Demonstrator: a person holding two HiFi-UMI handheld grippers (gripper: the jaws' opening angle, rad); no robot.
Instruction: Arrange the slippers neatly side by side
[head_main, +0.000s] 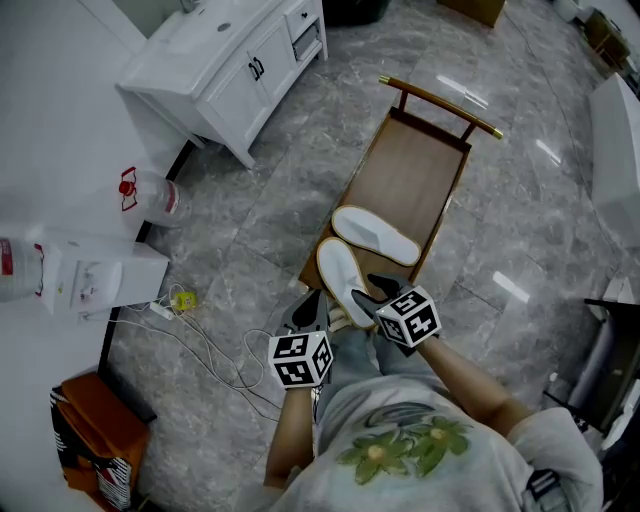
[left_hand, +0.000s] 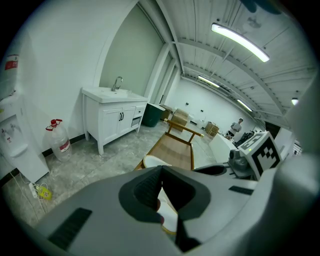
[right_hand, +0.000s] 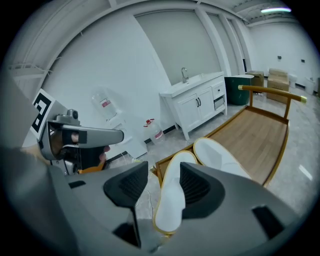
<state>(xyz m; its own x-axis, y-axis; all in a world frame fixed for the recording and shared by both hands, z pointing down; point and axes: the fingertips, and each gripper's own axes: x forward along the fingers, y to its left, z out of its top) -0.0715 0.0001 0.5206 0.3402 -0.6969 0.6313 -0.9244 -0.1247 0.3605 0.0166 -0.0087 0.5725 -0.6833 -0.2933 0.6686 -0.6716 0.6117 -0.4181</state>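
Two white slippers with yellow edging rest on a low wooden bench (head_main: 410, 170). The far slipper (head_main: 375, 235) lies crosswise on the boards. At the bench's front edge, the near slipper (head_main: 345, 280) points away from me. My right gripper (head_main: 372, 293) is open around its heel: in the right gripper view that slipper (right_hand: 172, 197) lies between the jaws against the right pad, with a gap at the left pad. The other slipper (right_hand: 220, 155) sits just beyond. My left gripper (head_main: 312, 308) is beside the heel with its tips together (left_hand: 161, 172); white slipper (left_hand: 167, 210) shows behind them.
A white vanity cabinet (head_main: 230, 60) stands at the back left. Along the left wall are a water bottle (head_main: 150, 195), a water dispenser (head_main: 90, 275) and an orange bag (head_main: 95, 430). Cables (head_main: 200, 340) trail over the grey marble floor left of my legs.
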